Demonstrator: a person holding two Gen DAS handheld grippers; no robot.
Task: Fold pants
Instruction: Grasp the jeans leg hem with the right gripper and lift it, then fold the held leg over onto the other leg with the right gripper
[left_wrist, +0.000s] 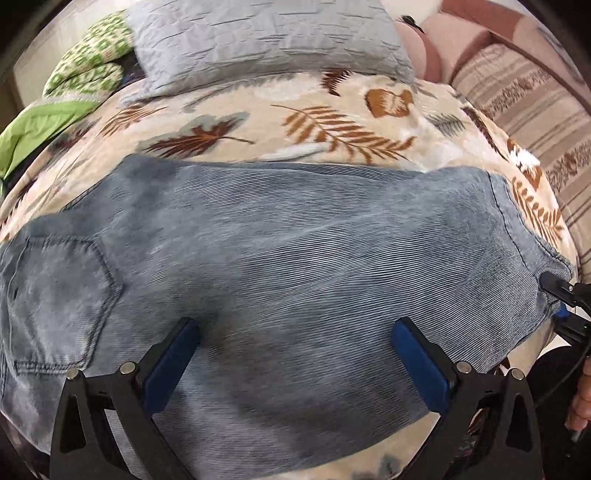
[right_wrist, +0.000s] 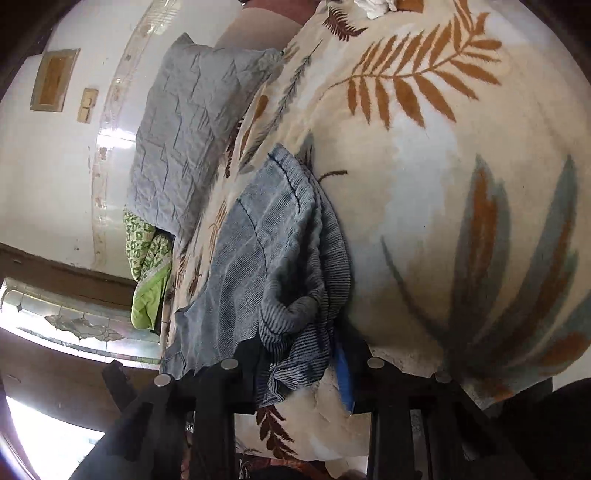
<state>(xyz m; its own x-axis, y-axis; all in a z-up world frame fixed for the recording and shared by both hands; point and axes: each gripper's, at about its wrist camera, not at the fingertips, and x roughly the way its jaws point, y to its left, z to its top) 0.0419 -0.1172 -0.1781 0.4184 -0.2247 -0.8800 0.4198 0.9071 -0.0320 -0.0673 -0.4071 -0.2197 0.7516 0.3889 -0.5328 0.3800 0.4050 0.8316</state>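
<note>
A: Pants (left_wrist: 280, 258): where are they laid?

B: Flat across the bed (left_wrist: 258, 122), already doubled leg on leg. The left gripper (left_wrist: 295, 339) is held over them, jaws wide apart, nothing gripped.

A: And the right gripper (right_wrist: 299, 354)?

B: At three o'clock, jaws closed on the hem end. Next, that end should be carried toward nine o'clock, to the waist.
</note>
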